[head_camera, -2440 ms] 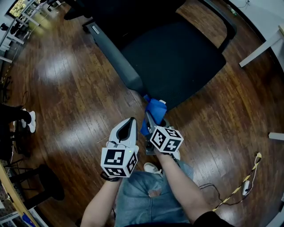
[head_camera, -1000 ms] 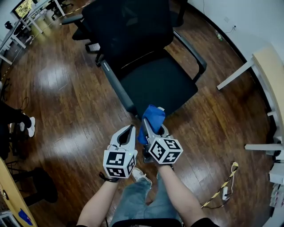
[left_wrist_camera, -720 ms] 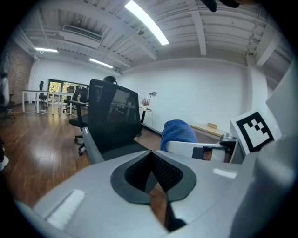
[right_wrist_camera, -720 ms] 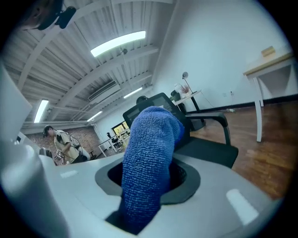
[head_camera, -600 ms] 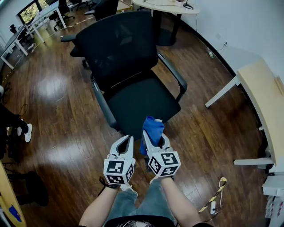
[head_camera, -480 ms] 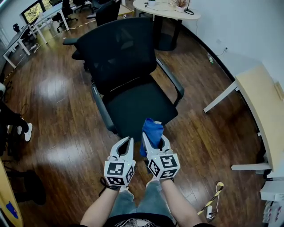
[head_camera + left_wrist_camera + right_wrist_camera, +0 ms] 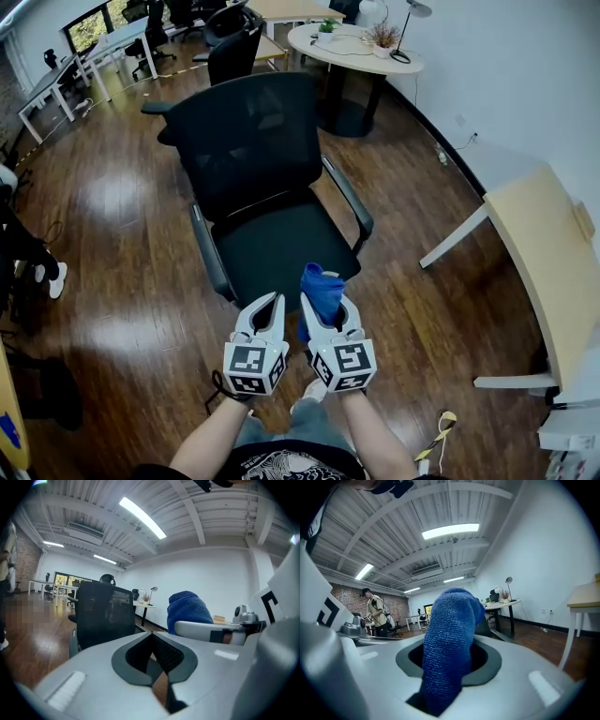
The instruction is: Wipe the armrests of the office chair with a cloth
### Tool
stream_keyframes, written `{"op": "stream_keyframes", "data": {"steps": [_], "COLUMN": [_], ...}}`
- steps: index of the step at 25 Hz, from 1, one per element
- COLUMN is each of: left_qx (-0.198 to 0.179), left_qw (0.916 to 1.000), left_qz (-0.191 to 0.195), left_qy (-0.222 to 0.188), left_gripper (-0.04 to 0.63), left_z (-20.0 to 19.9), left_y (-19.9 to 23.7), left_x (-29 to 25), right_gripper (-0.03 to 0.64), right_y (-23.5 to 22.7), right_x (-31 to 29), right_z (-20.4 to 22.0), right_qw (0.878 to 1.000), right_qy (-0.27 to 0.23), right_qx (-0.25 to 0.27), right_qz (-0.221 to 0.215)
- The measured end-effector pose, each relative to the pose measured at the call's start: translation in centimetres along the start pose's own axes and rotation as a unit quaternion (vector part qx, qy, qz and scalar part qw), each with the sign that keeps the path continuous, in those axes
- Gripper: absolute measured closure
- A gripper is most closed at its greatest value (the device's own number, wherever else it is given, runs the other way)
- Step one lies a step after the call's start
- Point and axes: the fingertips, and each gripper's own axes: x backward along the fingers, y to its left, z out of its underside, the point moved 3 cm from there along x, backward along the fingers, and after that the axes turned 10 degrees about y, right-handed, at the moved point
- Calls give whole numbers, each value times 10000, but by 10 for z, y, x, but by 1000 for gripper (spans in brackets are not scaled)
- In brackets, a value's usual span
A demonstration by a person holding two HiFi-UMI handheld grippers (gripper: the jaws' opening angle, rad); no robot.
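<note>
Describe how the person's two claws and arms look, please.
The left claw and right claw are light grey, curved shells with dark inner pads. Each carries a white cube with black square markers. The forearms are uncovered; the person wears a black printed T-shirt and blue jeans.

Rough terry is seen on the cloth (image 7: pixel 450 639), matt mesh on the chair (image 7: pixel 253 141), glossy wood on the floor (image 7: pixel 112 281).
</note>
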Motion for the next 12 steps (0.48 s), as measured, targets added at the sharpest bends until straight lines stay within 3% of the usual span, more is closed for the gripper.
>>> {"op": "stream_keyframes", "data": {"steps": [12], "left_qx": [-66], "left_qw": [9999], "left_qz": [-7], "left_qy": [127], "left_gripper": [592], "left_z": [-9], "left_y": [-31], "left_x": [-28], "right_gripper": [479], "right_y": [-36], "right_x": [6], "right_z": [-6], "right_qw": [9999], "right_qy": [2], "right_qx": [-99], "right_qz": [-77]}}
